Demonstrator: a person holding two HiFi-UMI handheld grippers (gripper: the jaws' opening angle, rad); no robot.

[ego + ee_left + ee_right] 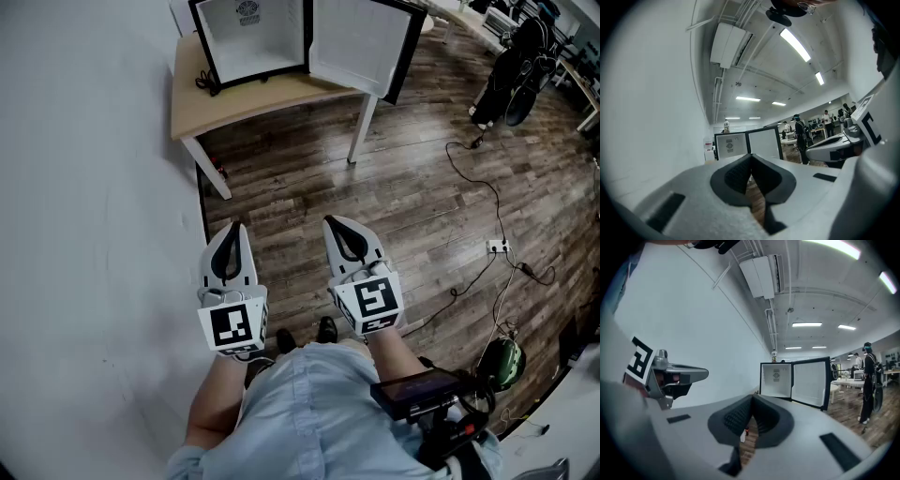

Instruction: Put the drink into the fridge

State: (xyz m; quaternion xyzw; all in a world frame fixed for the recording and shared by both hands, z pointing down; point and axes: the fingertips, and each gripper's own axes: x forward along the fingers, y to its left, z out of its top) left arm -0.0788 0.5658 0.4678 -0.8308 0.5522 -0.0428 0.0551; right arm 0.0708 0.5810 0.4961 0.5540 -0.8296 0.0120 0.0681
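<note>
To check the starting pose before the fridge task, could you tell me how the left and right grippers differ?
The left gripper sits close beside the white wall; the right gripper is farther out over the wood floor. The left gripper points straight up the head view; the right gripper slants toward it. Shared: both are shut, empty, and face the open fridge.

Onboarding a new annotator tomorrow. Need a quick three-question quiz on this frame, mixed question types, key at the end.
1. True or false: the door of the fridge stands open.
2. What is between the jaws of the right tool? A) a bottle B) a cable C) nothing
3. Fill in: the fridge stands on a wooden ____.
Key: 1 true; 2 C, its jaws are together and empty; 3 table.
</note>
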